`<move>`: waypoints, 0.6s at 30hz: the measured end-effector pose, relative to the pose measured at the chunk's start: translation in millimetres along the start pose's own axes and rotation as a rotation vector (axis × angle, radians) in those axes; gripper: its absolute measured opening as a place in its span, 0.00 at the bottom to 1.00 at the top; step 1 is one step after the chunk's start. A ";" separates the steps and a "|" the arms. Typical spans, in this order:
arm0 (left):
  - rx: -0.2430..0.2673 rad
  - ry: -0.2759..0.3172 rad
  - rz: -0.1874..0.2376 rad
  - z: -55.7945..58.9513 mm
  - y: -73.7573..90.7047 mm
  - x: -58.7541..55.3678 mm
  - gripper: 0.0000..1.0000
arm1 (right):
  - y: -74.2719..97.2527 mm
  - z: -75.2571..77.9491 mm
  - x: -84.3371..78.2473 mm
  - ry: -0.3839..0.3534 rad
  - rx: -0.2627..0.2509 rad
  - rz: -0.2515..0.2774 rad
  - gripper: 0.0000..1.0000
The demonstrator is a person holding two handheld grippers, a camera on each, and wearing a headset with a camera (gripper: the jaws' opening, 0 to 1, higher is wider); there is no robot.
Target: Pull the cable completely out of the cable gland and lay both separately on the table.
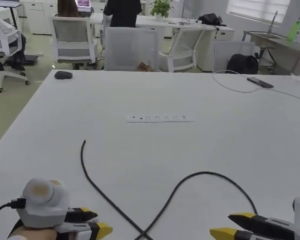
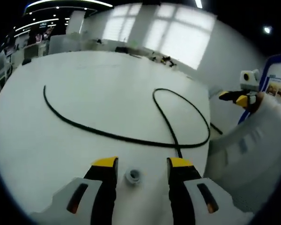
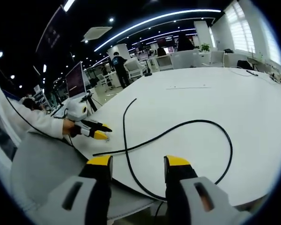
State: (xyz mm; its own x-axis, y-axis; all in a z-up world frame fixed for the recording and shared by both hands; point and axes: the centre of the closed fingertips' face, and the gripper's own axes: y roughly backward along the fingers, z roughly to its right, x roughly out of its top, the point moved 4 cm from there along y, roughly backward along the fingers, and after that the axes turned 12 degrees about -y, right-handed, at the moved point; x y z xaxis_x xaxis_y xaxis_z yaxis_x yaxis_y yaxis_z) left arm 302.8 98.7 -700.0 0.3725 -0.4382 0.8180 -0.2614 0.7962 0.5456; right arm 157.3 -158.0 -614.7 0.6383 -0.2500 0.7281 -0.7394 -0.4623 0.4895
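A long black cable [image 1: 190, 177] lies loose on the white table [image 1: 155, 95], curling in a loop and crossing itself near the front edge. In the left gripper view the cable [image 2: 131, 138] runs across ahead of the jaws. A small grey cable gland [image 2: 132, 176] sits on the table between the spread jaws, apart from the cable. My left gripper [image 2: 143, 162] is open, low at the front left [image 1: 101, 223]. My right gripper [image 3: 138, 161] is open and empty at the front right [image 1: 224, 225], its jaws over the cable [image 3: 178, 129].
A flush socket strip [image 1: 160, 118] sits mid-table. A dark mouse [image 1: 63, 75] lies at the far left, and a phone [image 1: 260, 82] with a thin white lead at the far right. White chairs [image 1: 127, 47] and seated people stand beyond the far edge.
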 end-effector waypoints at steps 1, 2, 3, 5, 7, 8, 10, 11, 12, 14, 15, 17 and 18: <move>-0.005 0.033 0.036 1.1 3.5 7.8 0.47 | -0.7 0.6 0.1 -0.004 0.000 -0.006 0.48; -0.014 0.069 0.090 1.1 8.6 19.8 0.51 | -1.6 1.6 0.0 -0.011 0.000 -0.018 0.48; -0.025 0.094 0.112 2.7 13.8 25.8 0.55 | -2.3 2.0 0.0 -0.015 0.001 -0.027 0.49; -0.043 0.116 0.141 5.6 28.7 39.0 0.62 | -3.8 2.2 1.3 -0.016 0.003 -0.034 0.51; -0.037 0.111 0.150 9.0 44.6 48.1 0.62 | -5.4 0.6 4.4 -0.019 0.006 -0.032 0.57; -0.027 0.114 0.176 7.4 56.8 53.9 0.62 | -7.3 -0.7 6.3 -0.021 0.007 -0.031 0.61; -0.020 0.121 0.188 9.7 78.0 61.3 0.63 | -8.7 -2.5 5.4 -0.016 0.011 -0.058 0.65; -0.014 0.116 0.195 11.7 87.5 63.6 0.64 | -9.4 -2.4 4.4 -0.014 0.014 -0.072 0.64; -0.003 0.107 0.199 13.7 99.4 66.2 0.66 | -9.9 -2.4 3.6 -0.013 0.015 -0.084 0.64; 0.009 0.100 0.196 17.8 114.4 67.2 0.74 | -10.1 -1.8 3.1 -0.016 0.010 -0.094 0.64; 0.011 0.091 0.180 22.4 125.0 64.9 0.80 | -9.6 -2.0 2.0 -0.014 0.006 -0.105 0.64; 0.011 0.081 0.134 29.9 139.6 57.8 0.86 | -8.2 -1.6 -1.5 -0.001 0.000 -0.138 0.63; 0.015 0.073 0.129 32.6 145.4 56.1 0.87 | -7.8 -1.2 -3.5 0.003 -0.004 -0.154 0.63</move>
State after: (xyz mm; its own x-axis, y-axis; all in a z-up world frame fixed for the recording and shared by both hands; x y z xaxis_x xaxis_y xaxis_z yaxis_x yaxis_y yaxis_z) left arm 256.6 176.3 -568.8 0.3988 -0.3007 0.8663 -0.3247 0.8372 0.4401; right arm 160.6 -152.5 -620.5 0.7436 -0.1738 0.6456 -0.6335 -0.4919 0.5973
